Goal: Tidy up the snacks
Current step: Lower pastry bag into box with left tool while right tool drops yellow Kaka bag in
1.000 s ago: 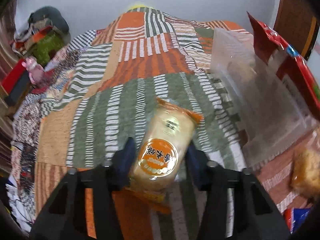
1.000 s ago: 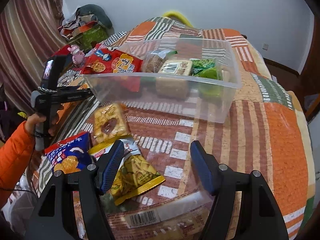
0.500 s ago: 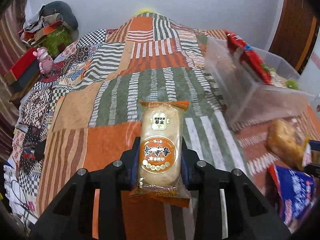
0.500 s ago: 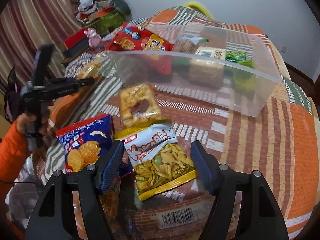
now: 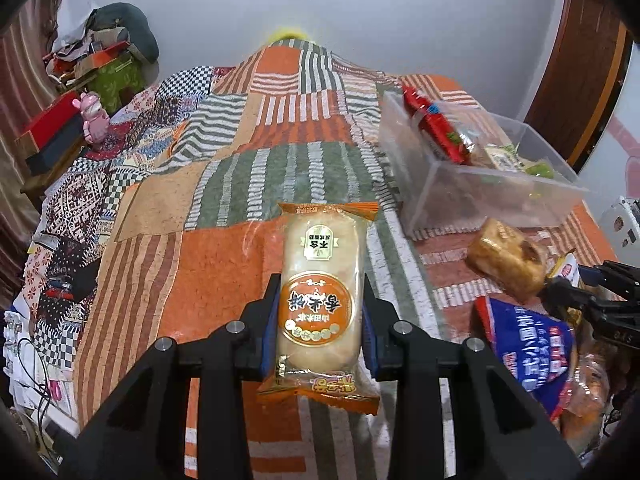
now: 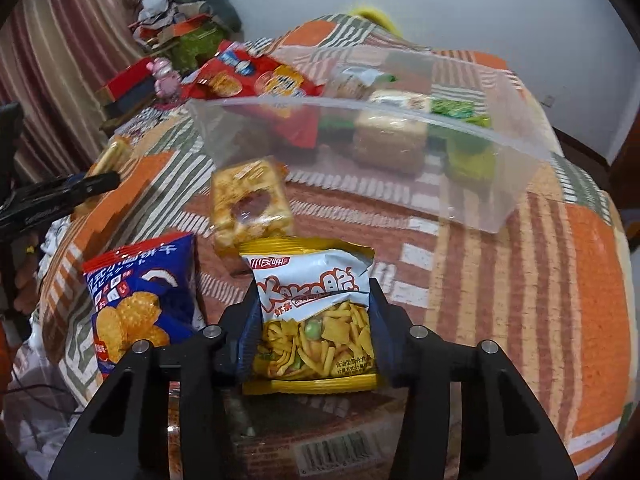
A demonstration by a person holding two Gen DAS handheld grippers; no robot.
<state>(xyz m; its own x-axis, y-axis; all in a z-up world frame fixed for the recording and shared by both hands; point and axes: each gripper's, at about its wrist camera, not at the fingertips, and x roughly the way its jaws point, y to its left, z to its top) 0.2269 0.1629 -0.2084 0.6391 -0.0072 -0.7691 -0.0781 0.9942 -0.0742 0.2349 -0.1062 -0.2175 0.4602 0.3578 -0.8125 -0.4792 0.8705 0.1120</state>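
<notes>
My left gripper [image 5: 319, 320] is shut on an orange-ended rice cracker pack [image 5: 322, 280], held above the patchwork bedspread [image 5: 224, 208]. My right gripper [image 6: 312, 320] is shut on a yellow and white snack mix bag [image 6: 316, 316]. A clear plastic bin [image 6: 460, 168] lies beyond it with a red biscuit bag [image 6: 260, 80], a tan pack and green packs inside. The bin also shows in the left wrist view [image 5: 480, 184] at the right. A golden cracker pack [image 6: 250, 208] and a blue cracker bag [image 6: 136, 300] lie between the bin and my right gripper.
A pink toy [image 5: 94, 114], red boxes [image 5: 52, 132] and a pile of clothes [image 5: 116, 40] stand left of the bed. A wooden door [image 5: 580, 80] is at the right. A clear pack with a barcode [image 6: 332, 452] lies under my right gripper.
My right gripper has closed on the snack mix bag. My left gripper has tightened on the rice cracker pack and drawn back from the bin.
</notes>
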